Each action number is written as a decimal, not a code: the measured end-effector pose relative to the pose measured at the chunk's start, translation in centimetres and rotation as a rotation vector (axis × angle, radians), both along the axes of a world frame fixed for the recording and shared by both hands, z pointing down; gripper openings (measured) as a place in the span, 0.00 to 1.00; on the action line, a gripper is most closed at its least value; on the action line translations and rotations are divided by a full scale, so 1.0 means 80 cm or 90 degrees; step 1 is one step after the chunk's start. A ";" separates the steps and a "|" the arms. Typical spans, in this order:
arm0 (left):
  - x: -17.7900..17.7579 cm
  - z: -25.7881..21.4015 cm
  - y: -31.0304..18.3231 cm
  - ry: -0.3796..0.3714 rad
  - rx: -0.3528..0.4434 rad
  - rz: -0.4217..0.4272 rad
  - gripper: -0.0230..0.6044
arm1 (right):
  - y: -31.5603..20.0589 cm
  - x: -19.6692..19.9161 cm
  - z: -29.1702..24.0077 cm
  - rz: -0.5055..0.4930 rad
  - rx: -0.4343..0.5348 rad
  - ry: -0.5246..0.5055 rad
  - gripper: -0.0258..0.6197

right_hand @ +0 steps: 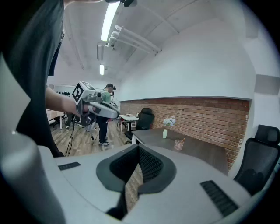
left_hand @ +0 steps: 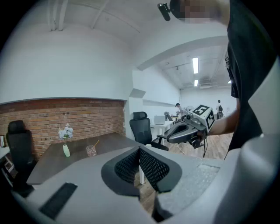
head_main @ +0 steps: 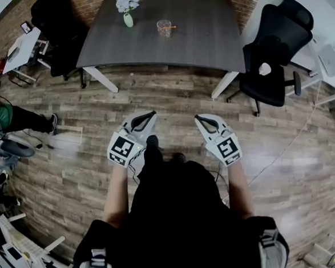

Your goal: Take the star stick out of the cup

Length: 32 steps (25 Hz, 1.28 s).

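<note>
- The star stick [head_main: 172, 26] sits in a clear cup [head_main: 164, 28] on the dark worktop [head_main: 207, 42], near a small vase of flowers [head_main: 128, 17]. It shows only as a thin orange bit leaning out over the rim. It is too small to make out the star.
- Your left tongs [head_main: 146, 118] are pressed together at the tips, with nothing between them.
- Your right tongs [head_main: 203, 121] are pressed together too, and they hold nothing.
- Both tongs are held low in front of you over the wood floor [head_main: 170, 96]. The cup is well apart from them, straight ahead across the floor.
- I think the job has not really begun. You are at the step of getting to the cup.
- Next you likely need to walk up to the worktop and spread one pair of tongs. Then pinch the stick above the rim and lift it straight up.
- The cup looks light, so it may tip. Your other tongs could steady it.
</note>
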<state>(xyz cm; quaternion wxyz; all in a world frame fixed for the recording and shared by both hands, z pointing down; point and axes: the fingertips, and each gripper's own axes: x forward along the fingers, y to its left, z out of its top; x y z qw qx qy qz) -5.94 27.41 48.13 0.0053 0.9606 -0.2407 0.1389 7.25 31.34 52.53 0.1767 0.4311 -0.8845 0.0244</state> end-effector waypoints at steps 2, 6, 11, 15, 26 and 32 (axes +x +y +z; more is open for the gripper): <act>-0.001 0.001 0.002 0.001 -0.004 -0.003 0.04 | 0.002 -0.001 0.001 -0.003 -0.001 0.001 0.04; -0.002 0.003 0.006 0.001 -0.008 -0.005 0.04 | 0.005 -0.005 0.002 -0.007 -0.001 0.005 0.04; -0.003 -0.002 0.007 0.004 0.004 -0.002 0.04 | 0.005 -0.005 0.001 -0.006 0.001 0.009 0.04; -0.002 -0.002 0.011 0.004 -0.003 -0.008 0.04 | 0.009 -0.003 0.000 -0.009 0.002 0.007 0.04; 0.002 0.000 0.009 0.001 0.001 -0.003 0.04 | 0.012 -0.008 0.003 -0.028 -0.004 -0.002 0.04; 0.001 0.000 0.011 -0.002 0.004 -0.005 0.04 | 0.012 -0.008 0.010 -0.026 -0.018 0.000 0.04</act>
